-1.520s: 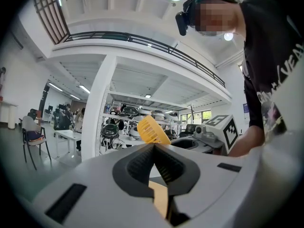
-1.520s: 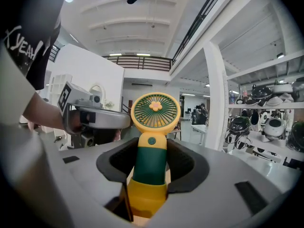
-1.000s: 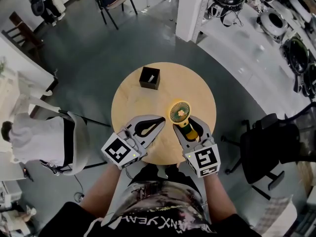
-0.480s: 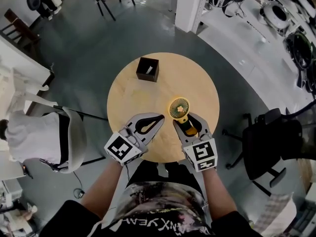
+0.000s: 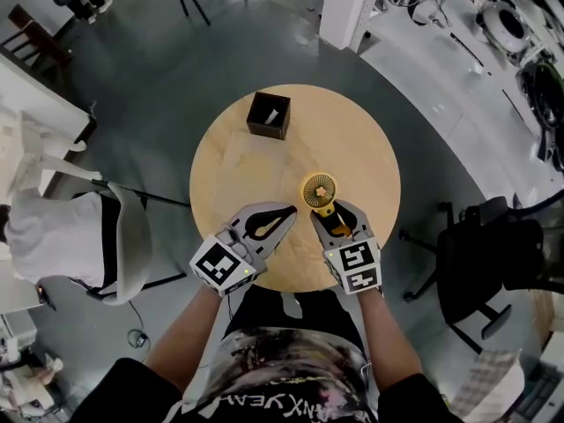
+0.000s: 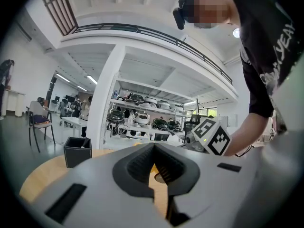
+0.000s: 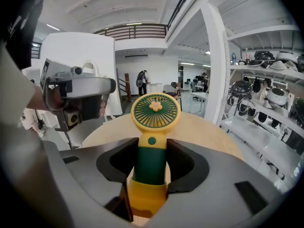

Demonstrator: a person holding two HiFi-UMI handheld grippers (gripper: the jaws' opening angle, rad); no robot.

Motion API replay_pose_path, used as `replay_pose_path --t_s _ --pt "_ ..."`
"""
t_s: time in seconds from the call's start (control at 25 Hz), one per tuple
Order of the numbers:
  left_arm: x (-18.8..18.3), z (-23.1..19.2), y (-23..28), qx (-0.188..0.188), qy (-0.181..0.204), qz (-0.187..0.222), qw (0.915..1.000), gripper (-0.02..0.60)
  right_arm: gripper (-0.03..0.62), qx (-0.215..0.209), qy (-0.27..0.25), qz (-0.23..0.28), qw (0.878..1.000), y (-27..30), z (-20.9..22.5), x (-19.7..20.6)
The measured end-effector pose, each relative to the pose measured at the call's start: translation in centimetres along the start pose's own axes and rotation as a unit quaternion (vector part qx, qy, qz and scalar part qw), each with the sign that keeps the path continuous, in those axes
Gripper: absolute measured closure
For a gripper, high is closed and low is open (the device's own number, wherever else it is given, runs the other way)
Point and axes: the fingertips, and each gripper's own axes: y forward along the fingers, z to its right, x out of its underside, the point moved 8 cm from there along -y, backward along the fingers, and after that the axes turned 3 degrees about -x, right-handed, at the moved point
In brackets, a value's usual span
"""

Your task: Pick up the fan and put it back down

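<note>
The small fan [image 5: 319, 189] has a yellow round head [image 7: 155, 112], a green handle and a yellow base. It stands upright over the near right part of the round wooden table [image 5: 370, 148]. My right gripper [image 5: 330, 215] is shut on the green handle [image 7: 151, 161], one pad on each side. Whether the base touches the tabletop is hidden. To its left, my left gripper [image 5: 284, 213] hovers low over the table's near edge. Its tips [image 6: 154, 145] are shut together with nothing between them.
A black open box [image 5: 269, 115] with a white item inside stands at the table's far left, also seen as the box [image 6: 77, 151]. An office chair [image 5: 480, 254] sits right of the table, a seated person [image 5: 53, 236] to the left. Shelves of equipment [image 7: 266, 103] line the right.
Both grippers have sunk toward the tabletop, and the fan has come down with the right one. The right gripper's hold on the fan looks unchanged.
</note>
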Motion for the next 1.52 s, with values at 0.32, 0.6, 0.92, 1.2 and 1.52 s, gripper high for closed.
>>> replay_pose_path --t_s 0.32,0.6,0.92,1.2,1.52 --pt "1.7 -0.2 0.5 -0.003 -0.006 -0.005 1.0000 0.569 0.411 -0.004 0.015 -0.064 0.998 2.8 0.8 2.6" --pt "1.9 0.3 0.6 -0.002 -0.006 -0.005 1.0000 0.569 0.411 -0.012 0.019 -0.138 0.990 4.4 0.9 4.9" --pt "1.3 0.7 -0.1 -0.004 -0.007 -0.004 1.0000 0.569 0.411 -0.017 0.029 -0.215 0.976 5.1 0.5 7.1" --pt "0.9 0.7 -0.5 -0.006 -0.005 -0.006 0.9999 0.569 0.410 -0.008 0.018 -0.239 0.971 5.3 0.2 7.2" --pt "0.1 1.0 -0.6 -0.002 -0.009 -0.004 1.0000 0.569 0.405 -0.008 0.011 -0.254 0.967 5.6 0.1 7.2"
